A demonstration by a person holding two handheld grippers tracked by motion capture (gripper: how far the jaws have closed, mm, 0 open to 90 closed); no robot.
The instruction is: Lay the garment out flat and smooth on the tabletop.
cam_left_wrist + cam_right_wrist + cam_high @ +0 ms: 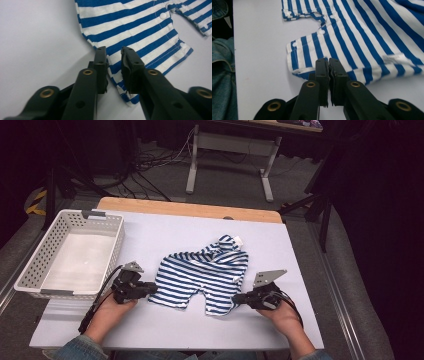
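Observation:
A blue-and-white striped baby garment (202,272) lies flat on the white table (150,227), legs toward me. My left gripper (152,289) is at the garment's left leg hem. In the left gripper view the jaws (113,50) stand a narrow gap apart, with the striped hem (130,27) lying flat between them and not visibly pinched. My right gripper (236,298) is at the right leg's outer edge. In the right gripper view its jaws (328,61) are pressed together on the striped hem (362,30).
A white perforated basket (30,270) stands at the table's left edge, beside my left hand. A denim sleeve (222,65) shows at the left of the right gripper view. Bare table surface surrounds the garment.

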